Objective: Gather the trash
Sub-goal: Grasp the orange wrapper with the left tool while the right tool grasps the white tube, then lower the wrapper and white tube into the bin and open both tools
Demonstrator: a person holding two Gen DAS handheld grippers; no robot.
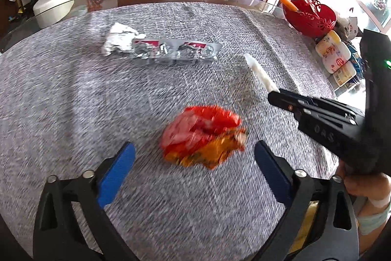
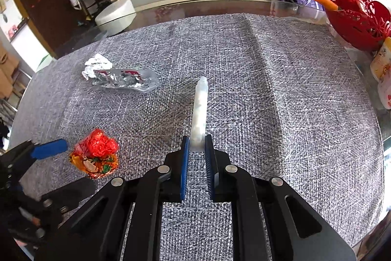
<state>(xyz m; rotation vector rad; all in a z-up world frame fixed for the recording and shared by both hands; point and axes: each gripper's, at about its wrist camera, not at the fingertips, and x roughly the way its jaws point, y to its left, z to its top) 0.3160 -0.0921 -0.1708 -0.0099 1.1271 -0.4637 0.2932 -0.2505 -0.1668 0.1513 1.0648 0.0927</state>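
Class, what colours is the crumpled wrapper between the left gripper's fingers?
Red above, orange below: crumpled wrapper, clearest in the right wrist view.

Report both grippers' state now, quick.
Left gripper: open, empty, fingers either side of the crumpled red wrapper on the table.
Right gripper: closed on the white plastic tube.

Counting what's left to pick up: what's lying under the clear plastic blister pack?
The clear plastic blister pack lies on the grey cloth, against crumpled white paper. Glare hides whatever is beneath it.
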